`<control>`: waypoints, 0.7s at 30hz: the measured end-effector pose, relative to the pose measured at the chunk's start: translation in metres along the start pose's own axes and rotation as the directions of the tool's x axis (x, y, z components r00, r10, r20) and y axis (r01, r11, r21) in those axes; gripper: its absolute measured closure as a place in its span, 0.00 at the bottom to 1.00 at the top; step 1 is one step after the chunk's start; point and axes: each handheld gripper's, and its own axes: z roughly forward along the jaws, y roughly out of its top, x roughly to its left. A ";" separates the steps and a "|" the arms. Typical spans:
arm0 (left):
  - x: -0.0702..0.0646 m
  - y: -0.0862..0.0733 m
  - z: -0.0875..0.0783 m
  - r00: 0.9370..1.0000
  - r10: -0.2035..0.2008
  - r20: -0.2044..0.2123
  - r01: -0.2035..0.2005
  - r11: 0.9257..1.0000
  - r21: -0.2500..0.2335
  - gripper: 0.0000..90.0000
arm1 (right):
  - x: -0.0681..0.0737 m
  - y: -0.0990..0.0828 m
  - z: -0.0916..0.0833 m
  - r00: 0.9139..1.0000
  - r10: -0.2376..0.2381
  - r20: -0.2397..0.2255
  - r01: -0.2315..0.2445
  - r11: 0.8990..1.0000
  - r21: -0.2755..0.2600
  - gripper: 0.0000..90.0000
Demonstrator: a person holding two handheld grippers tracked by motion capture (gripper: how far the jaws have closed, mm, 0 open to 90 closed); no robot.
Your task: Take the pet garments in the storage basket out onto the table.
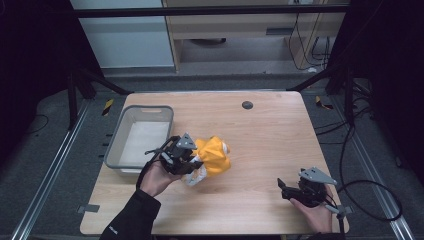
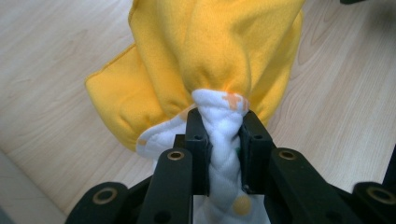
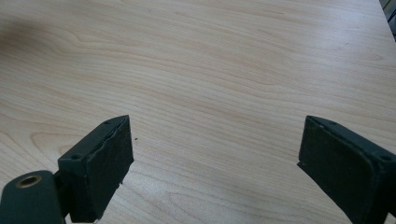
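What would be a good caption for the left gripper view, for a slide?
Left hand-held gripper shut on the white end of a yellow cloth above the wooden table.

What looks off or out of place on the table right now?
Nothing stands out. The left gripper pinches the yellow cloth by its white edge beside the grey bin; the right gripper hangs open over bare wood.

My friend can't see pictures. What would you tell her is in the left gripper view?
Two black jaws of the left gripper pinch a white bunched end of a yellow cloth. The cloth hangs in folds over a light wooden table.
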 end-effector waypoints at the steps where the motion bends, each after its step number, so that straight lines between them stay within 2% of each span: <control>1: -0.001 -0.001 0.003 1.000 0.002 -0.001 -0.002 1.000 0.004 0.85 | 0.000 0.000 0.000 1.000 0.000 0.000 0.000 1.000 -0.001 0.11; 21: -0.017 -0.007 0.047 0.998 0.027 0.056 -0.030 0.998 0.046 0.85 | 0.000 -0.001 0.000 1.000 -0.004 0.000 0.004 1.000 0.004 0.11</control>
